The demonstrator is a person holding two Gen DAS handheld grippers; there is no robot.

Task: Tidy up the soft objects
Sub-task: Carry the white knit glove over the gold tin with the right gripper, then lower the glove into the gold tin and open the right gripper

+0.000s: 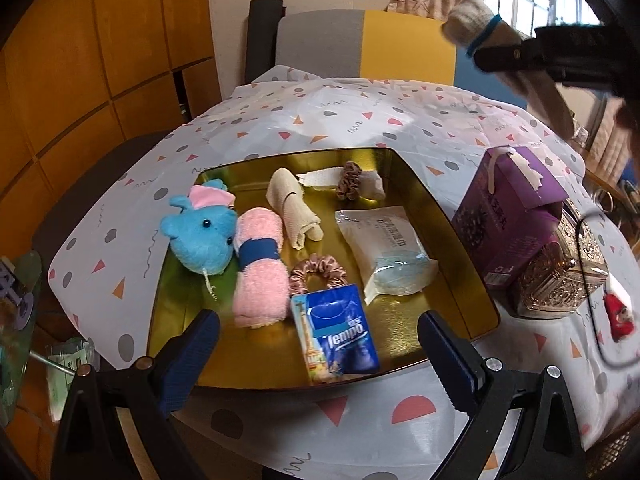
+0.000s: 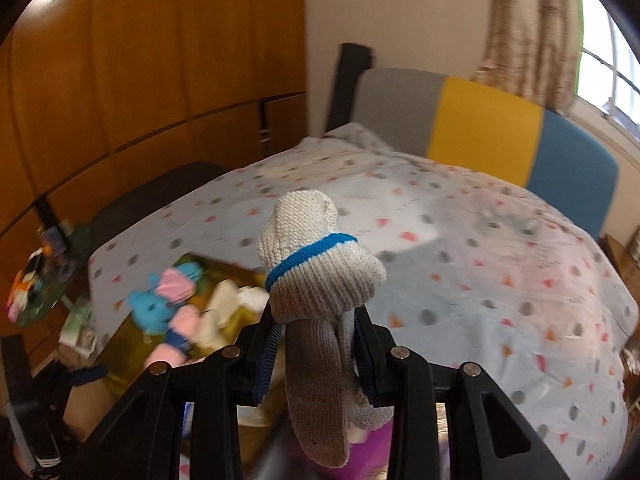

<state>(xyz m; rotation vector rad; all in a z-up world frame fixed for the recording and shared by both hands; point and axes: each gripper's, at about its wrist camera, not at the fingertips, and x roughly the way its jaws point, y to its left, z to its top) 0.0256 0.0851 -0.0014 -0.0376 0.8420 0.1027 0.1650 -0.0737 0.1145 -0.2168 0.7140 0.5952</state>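
A grey knitted glove [image 2: 320, 280] with a blue cuff band hangs pinched in my right gripper [image 2: 316, 332], high above the table; the same glove [image 1: 474, 26] shows at the upper right of the left wrist view. A gold tray [image 1: 440, 216] holds a blue plush toy [image 1: 200, 236], a pink rolled towel [image 1: 258, 264], a beige rolled cloth [image 1: 292, 208], two scrunchies [image 1: 318, 274], a wet-wipe pack [image 1: 386, 252] and a Tempo tissue pack [image 1: 340, 332]. My left gripper [image 1: 320, 340] stands open over the tray's near edge, its fingers either side of the tissue pack.
A purple carton [image 1: 508, 212] and an ornate metal box [image 1: 560, 276] stand right of the tray. The patterned tablecloth [image 1: 360, 112] covers the table. A grey, yellow and blue chair back [image 1: 360, 44] is behind it. A round side table [image 2: 40, 280] with clutter is at left.
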